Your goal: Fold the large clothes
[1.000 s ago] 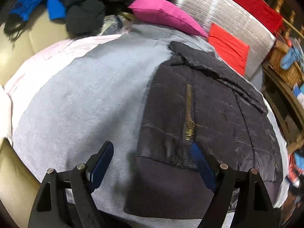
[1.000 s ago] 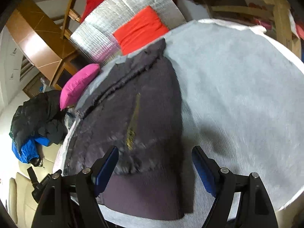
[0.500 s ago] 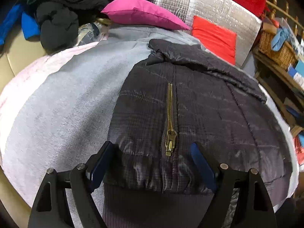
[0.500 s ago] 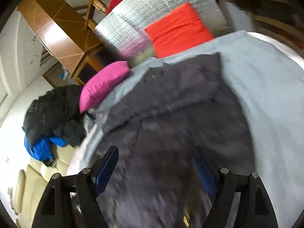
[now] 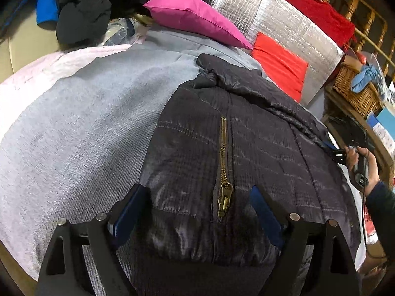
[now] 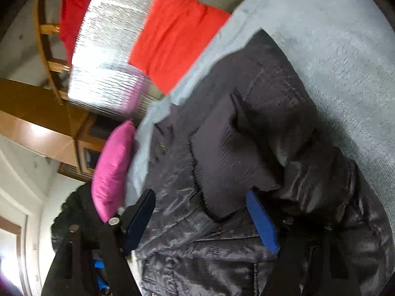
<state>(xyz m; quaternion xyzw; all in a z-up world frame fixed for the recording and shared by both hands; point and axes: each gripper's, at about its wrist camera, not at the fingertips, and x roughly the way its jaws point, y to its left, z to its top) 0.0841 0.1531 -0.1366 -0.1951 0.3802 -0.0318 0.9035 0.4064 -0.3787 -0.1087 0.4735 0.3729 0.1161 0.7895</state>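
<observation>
Your left gripper [image 5: 197, 209] is opening its jaws over the dark quilted jacket [image 5: 246, 148], whose brass zipper pull [image 5: 224, 201] sits between the unpressed pads. Your right gripper [image 6: 200, 217] stands spread above a jacket sleeve cuff [image 6: 229, 172], gripping nothing.

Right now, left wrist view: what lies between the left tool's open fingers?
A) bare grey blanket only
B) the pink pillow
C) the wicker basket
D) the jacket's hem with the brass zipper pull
D: the left tool frames the dark jacket at its hem, with the brass zipper pull between the fingers; the pink pillow lies far behind.
</observation>
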